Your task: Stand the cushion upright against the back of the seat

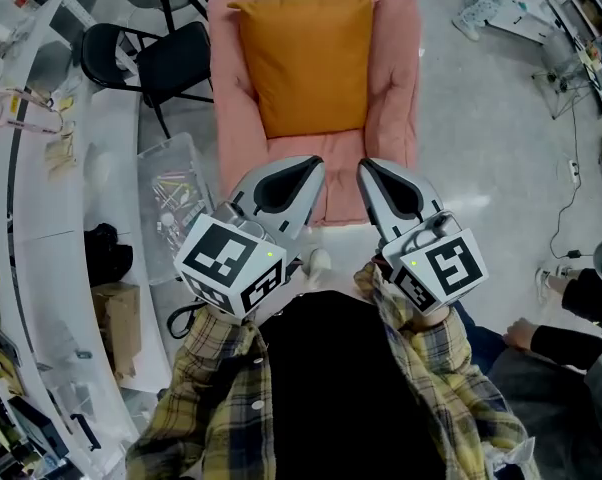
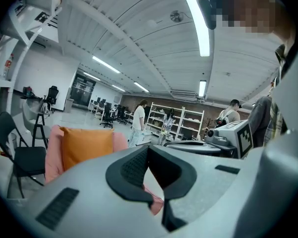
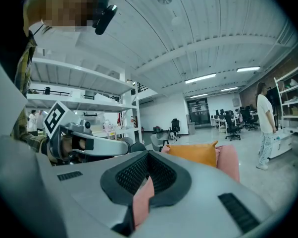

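Note:
An orange cushion (image 1: 306, 58) stands upright against the back of a pink armchair (image 1: 393, 88); its lower edge rests on the seat. Both grippers hover side by side at the seat's front edge, pointing at the chair and apart from the cushion. My left gripper (image 1: 306, 168) is shut with nothing in it, and my right gripper (image 1: 371, 168) is shut and empty too. The left gripper view has the cushion (image 2: 87, 145) left of its closed tips (image 2: 149, 148). From the right gripper view, the cushion (image 3: 193, 152) shows just right of the closed tips (image 3: 149, 154).
A black folding chair (image 1: 151, 63) stands left of the armchair, with a clear plastic bin (image 1: 176, 203) in front of it. A white curved desk (image 1: 41, 248) and a cardboard box (image 1: 121, 323) line the left. A seated person's arm (image 1: 581, 308) is at the right.

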`<state>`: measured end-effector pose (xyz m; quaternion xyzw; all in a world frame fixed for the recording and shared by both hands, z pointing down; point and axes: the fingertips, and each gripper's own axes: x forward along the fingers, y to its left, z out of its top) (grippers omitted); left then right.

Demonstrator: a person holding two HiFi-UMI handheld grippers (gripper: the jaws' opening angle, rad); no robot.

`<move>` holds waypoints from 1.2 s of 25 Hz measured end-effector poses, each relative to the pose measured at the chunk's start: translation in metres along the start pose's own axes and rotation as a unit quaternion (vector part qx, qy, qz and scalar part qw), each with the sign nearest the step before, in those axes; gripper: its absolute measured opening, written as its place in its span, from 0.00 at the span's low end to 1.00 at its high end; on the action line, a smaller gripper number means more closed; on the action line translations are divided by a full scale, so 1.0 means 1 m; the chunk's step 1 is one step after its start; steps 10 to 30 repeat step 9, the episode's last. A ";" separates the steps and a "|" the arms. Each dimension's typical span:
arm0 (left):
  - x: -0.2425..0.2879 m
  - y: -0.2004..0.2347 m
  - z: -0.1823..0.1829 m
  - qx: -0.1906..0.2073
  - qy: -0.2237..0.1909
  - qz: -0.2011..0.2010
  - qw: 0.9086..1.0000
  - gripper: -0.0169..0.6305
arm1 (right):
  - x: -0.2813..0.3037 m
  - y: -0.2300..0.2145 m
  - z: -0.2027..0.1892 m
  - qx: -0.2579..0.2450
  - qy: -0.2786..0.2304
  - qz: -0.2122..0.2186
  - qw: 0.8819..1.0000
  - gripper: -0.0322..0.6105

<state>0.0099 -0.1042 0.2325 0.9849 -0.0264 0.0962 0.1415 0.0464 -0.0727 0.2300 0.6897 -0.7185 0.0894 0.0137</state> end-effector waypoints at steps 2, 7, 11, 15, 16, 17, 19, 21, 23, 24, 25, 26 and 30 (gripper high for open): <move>0.001 -0.001 0.001 0.008 0.000 -0.002 1.000 0.03 | -0.001 0.000 0.000 0.000 0.000 0.000 1.000 0.08; 0.002 -0.001 0.010 0.029 -0.011 -0.005 1.000 0.03 | -0.004 0.000 -0.001 0.002 0.000 -0.001 1.000 0.08; 0.002 0.002 0.016 0.031 -0.016 -0.006 0.999 0.03 | -0.004 0.000 -0.001 0.001 -0.001 -0.002 1.000 0.08; 0.002 0.002 0.016 0.031 -0.016 -0.006 0.999 0.03 | -0.004 0.000 -0.001 0.001 -0.001 -0.002 1.000 0.08; 0.002 0.002 0.016 0.031 -0.016 -0.006 0.999 0.03 | -0.004 0.000 -0.001 0.001 -0.001 -0.002 1.000 0.08; 0.002 0.002 0.016 0.031 -0.016 -0.006 0.999 0.03 | -0.004 0.000 -0.001 0.001 -0.001 -0.002 1.000 0.08; 0.002 0.002 0.016 0.031 -0.016 -0.006 0.999 0.03 | -0.004 0.000 -0.001 0.001 -0.001 -0.002 1.000 0.08; 0.002 0.002 0.016 0.031 -0.016 -0.006 0.999 0.03 | -0.004 0.000 -0.001 0.001 -0.001 -0.002 1.000 0.08; 0.002 0.002 0.016 0.031 -0.016 -0.006 0.999 0.03 | -0.004 0.000 -0.001 0.001 -0.001 -0.002 1.000 0.08; 0.002 0.002 0.016 0.031 -0.016 -0.006 0.999 0.03 | -0.004 0.000 -0.001 0.001 -0.001 -0.002 1.000 0.08; 0.002 0.002 0.016 0.031 -0.016 -0.006 0.999 0.03 | -0.004 0.000 -0.001 0.001 -0.001 -0.002 1.000 0.08; 0.002 0.002 0.016 0.031 -0.016 -0.006 0.999 0.03 | -0.004 0.000 -0.001 0.001 -0.001 -0.002 1.000 0.08; 0.002 0.002 0.016 0.031 -0.016 -0.006 0.999 0.03 | -0.004 0.000 -0.001 0.001 -0.001 -0.002 1.000 0.08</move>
